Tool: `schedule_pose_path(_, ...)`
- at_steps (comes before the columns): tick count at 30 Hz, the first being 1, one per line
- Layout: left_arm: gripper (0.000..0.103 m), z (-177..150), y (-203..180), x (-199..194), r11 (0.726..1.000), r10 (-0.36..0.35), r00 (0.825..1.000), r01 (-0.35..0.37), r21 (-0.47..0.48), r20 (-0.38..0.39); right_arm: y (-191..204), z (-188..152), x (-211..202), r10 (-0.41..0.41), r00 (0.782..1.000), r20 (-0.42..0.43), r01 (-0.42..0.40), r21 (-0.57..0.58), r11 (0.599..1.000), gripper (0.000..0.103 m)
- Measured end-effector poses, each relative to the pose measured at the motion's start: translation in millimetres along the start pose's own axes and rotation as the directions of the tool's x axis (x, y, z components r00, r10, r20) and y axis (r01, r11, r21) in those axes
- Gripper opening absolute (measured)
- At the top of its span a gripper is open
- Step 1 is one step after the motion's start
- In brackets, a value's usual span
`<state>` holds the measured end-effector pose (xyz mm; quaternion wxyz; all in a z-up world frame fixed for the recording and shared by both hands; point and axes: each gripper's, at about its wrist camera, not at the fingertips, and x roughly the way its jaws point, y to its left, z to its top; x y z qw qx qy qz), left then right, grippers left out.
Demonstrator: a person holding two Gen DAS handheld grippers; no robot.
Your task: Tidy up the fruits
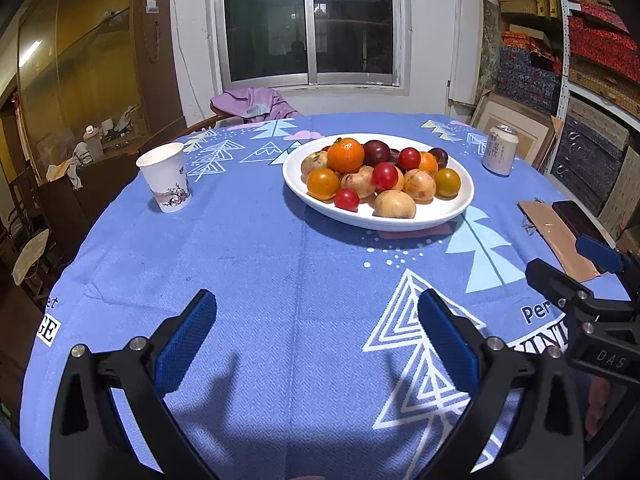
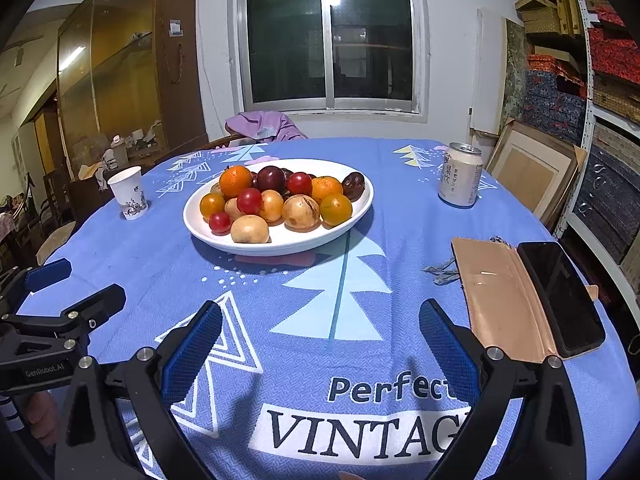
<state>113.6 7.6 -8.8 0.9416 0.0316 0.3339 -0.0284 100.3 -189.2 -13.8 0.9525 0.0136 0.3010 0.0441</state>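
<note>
Left wrist view
Left gripper [image 1: 316, 336]: spread wide, nothing between its blue pads, low over the tablecloth [image 1: 256, 248] at 6 o'clock.
Fruits [image 1: 380, 176]: heaped together on the white plate [image 1: 460, 208] at about 12 o'clock, well apart from the gripper; oranges, small red ones, dark plums and tan round ones are mixed in one pile.
Paper cup [image 1: 166, 178]: upright at 10 o'clock, apart from the plate.
Can [image 1: 499, 150]: upright at 1 o'clock, just past the plate's far right rim.
Right gripper [image 1: 580, 276]: seen from the side at 3 o'clock, its two fingers apart with nothing between them.

Right wrist view
Right gripper [image 2: 320, 344]: fully parted, empty, over the printed lettering at 6 o'clock.
Fruits [image 2: 276, 200]: on the plate [image 2: 280, 246] at 11 o'clock, none seen loose on the cloth.
Phone [image 2: 560, 296]: lying flat at 3 o'clock beside a tan case [image 2: 500, 296].
Left gripper [image 2: 68, 288]: at 9 o'clock, fingers apart.

Stage: all fruit lies gathered on the plate, which fits either a pile awaiting sorting or a finished gathering; the pictures cannot settle which.
Handling advice: any grasp in this heap should probably take a top or rim-side fruit, with gentle closing, since round neighbours would likely roll.
</note>
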Motion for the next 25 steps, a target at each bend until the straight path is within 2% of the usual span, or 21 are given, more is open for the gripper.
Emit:
schedule_pose_path(12,0.099,-1.4,-2.3,-2.7,1.000,0.015,1.000,-0.015,0.007,0.019,1.2,-1.1,0.3,-0.002,1.000,0.002,0.002,-0.007,1.000,0.100)
schedule_pose_path(19,0.099,-2.0,-5.0,-3.1,1.000,-0.014,1.000,0.014,0.020,0.021,0.9,-1.3,0.8,-0.002,1.000,0.002,0.002,-0.005,1.000,0.100)
schedule_pose_path(25,0.099,-1.7,-4.1,-2.7,1.000,-0.008,1.000,0.007,0.012,0.021,0.4,-1.2,0.4,-0.003,1.000,0.002,0.003,-0.005,1.000,0.100)
